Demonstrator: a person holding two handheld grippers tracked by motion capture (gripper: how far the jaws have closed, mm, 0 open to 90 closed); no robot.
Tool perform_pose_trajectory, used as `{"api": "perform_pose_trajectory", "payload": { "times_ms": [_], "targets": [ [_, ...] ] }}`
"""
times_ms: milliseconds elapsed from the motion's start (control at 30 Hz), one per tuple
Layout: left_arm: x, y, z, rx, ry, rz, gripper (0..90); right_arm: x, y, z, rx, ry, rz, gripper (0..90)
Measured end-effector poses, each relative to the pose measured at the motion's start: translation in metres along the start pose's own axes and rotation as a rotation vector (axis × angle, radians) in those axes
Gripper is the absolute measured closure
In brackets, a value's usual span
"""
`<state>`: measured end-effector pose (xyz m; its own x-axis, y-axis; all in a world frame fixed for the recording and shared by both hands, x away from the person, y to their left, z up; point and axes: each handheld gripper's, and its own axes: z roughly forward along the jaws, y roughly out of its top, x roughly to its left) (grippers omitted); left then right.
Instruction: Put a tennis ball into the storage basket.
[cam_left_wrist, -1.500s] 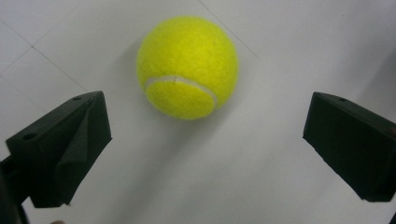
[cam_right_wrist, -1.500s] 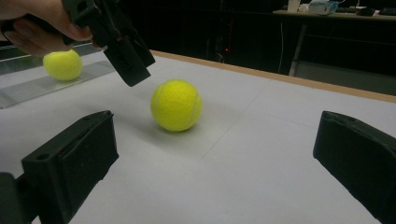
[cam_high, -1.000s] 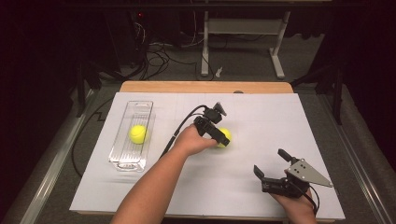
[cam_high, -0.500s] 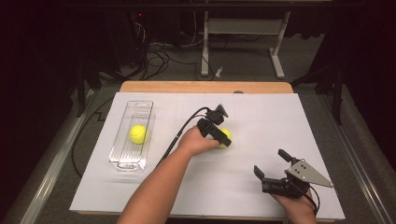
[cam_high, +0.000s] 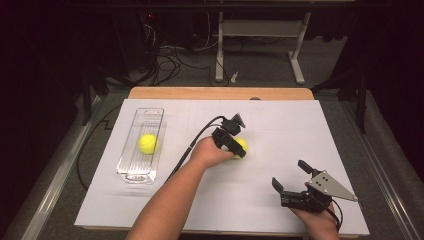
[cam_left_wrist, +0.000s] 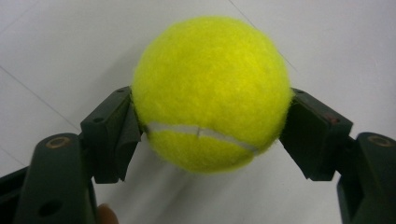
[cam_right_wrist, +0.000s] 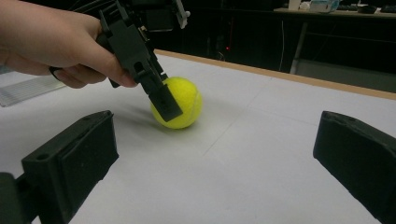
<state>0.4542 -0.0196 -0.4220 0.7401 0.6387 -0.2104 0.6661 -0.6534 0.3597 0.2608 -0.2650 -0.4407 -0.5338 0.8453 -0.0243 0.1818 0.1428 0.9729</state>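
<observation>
A yellow tennis ball (cam_left_wrist: 210, 93) rests on the white table, and my left gripper (cam_left_wrist: 210, 133) is shut on it, with a pad pressed against each side. The jaws have just been closing around the ball. From above, the left gripper (cam_high: 238, 148) reaches down over the ball (cam_high: 243, 146) near the table's middle. A second yellow ball (cam_high: 147, 143) lies in a clear plastic tray (cam_high: 131, 172) at the left. My right gripper (cam_high: 289, 173) sits at the front right, open and with nothing in it. In its own view the ball (cam_right_wrist: 187, 103) lies ahead between its wide jaws.
The white sheet (cam_high: 280, 125) covers the table up to a wooden back edge (cam_high: 220, 93). The left gripper's cable (cam_high: 197, 137) trails across the sheet toward the forearm. Dark floor with cables and a desk frame lies beyond.
The left gripper's jaws have drawn in on the ball. Both hands stay about where they were.
</observation>
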Motion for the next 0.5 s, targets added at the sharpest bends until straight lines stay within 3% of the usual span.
{"api": "perform_pose_trajectory", "payload": {
  "times_ms": [33, 500],
  "targets": [
    [0.001, 0.0, -0.001, 0.003, -0.015, -0.006, 27.0, 0.0, 0.0, 0.0, 0.0, 0.0, -0.001, 0.4],
    [-0.008, -0.009, -0.027, 0.012, -0.034, 0.017, 27.0, 0.001, 0.001, -0.001, -0.003, -0.002, -0.005, 0.4]
  ]
}}
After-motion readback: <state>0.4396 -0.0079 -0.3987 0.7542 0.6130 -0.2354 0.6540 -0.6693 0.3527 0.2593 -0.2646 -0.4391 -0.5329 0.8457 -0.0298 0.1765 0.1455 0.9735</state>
